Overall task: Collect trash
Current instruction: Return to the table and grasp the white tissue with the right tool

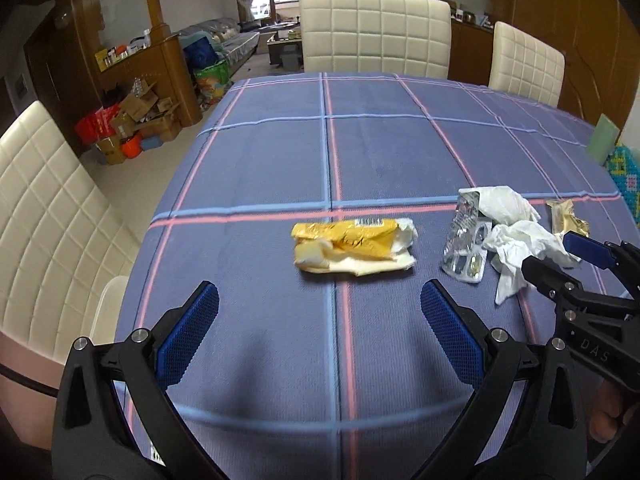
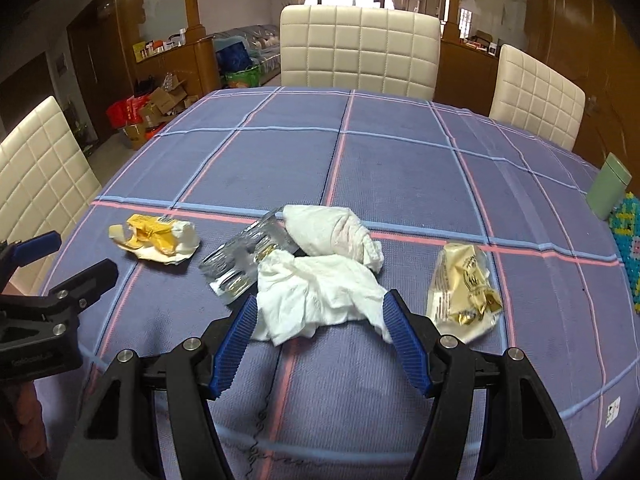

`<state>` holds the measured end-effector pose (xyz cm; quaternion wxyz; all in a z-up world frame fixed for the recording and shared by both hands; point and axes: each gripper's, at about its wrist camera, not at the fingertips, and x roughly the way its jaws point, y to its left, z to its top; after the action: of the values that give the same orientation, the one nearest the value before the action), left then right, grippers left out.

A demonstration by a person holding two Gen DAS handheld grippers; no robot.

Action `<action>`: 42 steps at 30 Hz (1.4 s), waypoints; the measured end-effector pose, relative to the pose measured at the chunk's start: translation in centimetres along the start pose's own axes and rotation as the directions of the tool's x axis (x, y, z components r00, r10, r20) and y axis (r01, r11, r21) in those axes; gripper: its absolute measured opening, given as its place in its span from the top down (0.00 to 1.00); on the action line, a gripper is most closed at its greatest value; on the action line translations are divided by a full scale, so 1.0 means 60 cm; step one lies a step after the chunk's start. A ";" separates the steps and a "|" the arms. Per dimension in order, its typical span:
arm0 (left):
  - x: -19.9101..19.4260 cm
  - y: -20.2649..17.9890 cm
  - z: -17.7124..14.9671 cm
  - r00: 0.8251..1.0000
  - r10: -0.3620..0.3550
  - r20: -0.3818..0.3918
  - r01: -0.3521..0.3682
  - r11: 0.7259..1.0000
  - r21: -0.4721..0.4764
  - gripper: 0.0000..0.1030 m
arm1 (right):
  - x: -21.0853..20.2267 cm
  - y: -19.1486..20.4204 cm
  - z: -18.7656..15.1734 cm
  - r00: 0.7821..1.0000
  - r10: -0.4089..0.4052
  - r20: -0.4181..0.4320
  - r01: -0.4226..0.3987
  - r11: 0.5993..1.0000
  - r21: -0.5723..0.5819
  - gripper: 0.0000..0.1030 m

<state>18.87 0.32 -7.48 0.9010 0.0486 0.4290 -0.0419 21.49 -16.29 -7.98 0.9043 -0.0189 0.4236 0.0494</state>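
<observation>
A crumpled yellow wrapper [image 1: 354,249] lies on the blue checked tablecloth, a little ahead of my open, empty left gripper [image 1: 320,300]; it also shows in the right wrist view [image 2: 158,240]. My right gripper [image 2: 320,308] is open with its fingers on either side of a crumpled white tissue [image 2: 316,294], which also shows in the left wrist view [image 1: 520,250]. A second white tissue [image 2: 332,236], a silver pill blister pack [image 2: 240,264] and a pale gold wrapper [image 2: 464,292] lie close by. The right gripper shows at the left wrist view's right edge [image 1: 560,258].
White padded chairs stand at the far side [image 2: 360,46], far right [image 2: 536,96] and left [image 2: 36,168] of the table. A green cup [image 2: 608,186] and a colourful beaded mat [image 2: 628,236] sit at the right edge. Boxes clutter the floor at back left [image 1: 132,120].
</observation>
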 end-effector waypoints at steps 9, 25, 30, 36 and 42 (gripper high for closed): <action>0.075 -0.023 0.036 0.998 0.027 -0.056 -0.024 0.998 0.049 0.03 | 0.050 -0.004 0.014 0.999 0.007 -0.033 -0.007 1.000 -0.002 0.38; 0.089 -0.012 0.027 0.998 -0.042 -0.056 0.044 0.998 0.042 0.65 | 0.015 -0.015 -0.006 1.000 0.018 0.019 -0.019 0.999 0.038 0.80; 0.062 -0.010 0.013 0.997 -0.058 -0.042 0.060 0.997 0.046 0.73 | -0.002 -0.005 -0.029 0.999 0.040 0.009 -0.040 0.999 0.033 0.80; 0.029 -0.011 -0.018 0.997 -0.073 -0.018 0.074 0.996 0.051 0.81 | -0.022 0.046 -0.068 1.000 0.027 0.012 -0.027 0.998 -0.059 0.80; 0.011 -0.010 -0.035 0.997 -0.076 -0.006 0.076 0.995 0.068 0.99 | -0.031 0.074 -0.078 0.999 0.048 0.023 -0.046 0.993 -0.106 0.80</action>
<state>17.61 -0.04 -9.34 0.8958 0.0630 0.4306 -0.0905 16.24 -12.38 -9.50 0.9060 -0.0558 0.4090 0.0932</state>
